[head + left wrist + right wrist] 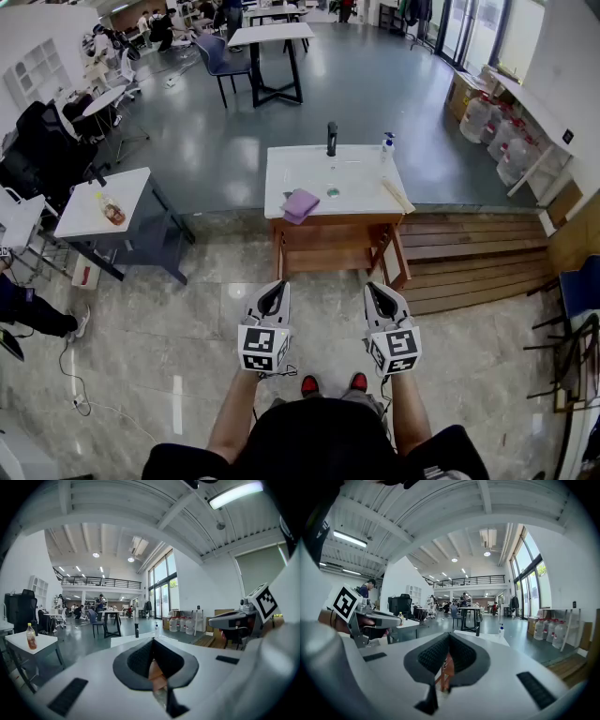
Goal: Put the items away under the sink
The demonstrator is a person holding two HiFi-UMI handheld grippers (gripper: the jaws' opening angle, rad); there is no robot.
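Short of sink table [281,201]: left gripper [277,290], right gripper [374,292], fingers pressed together, empty.

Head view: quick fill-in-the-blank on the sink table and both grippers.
The cloth lying on the sink table is ____. The faucet at its far edge is ____. The left gripper and right gripper both have their jaws ____, with nothing held.
Missing words: purple; black; shut.

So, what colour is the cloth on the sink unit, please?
The cloth is purple, clearest in head view.
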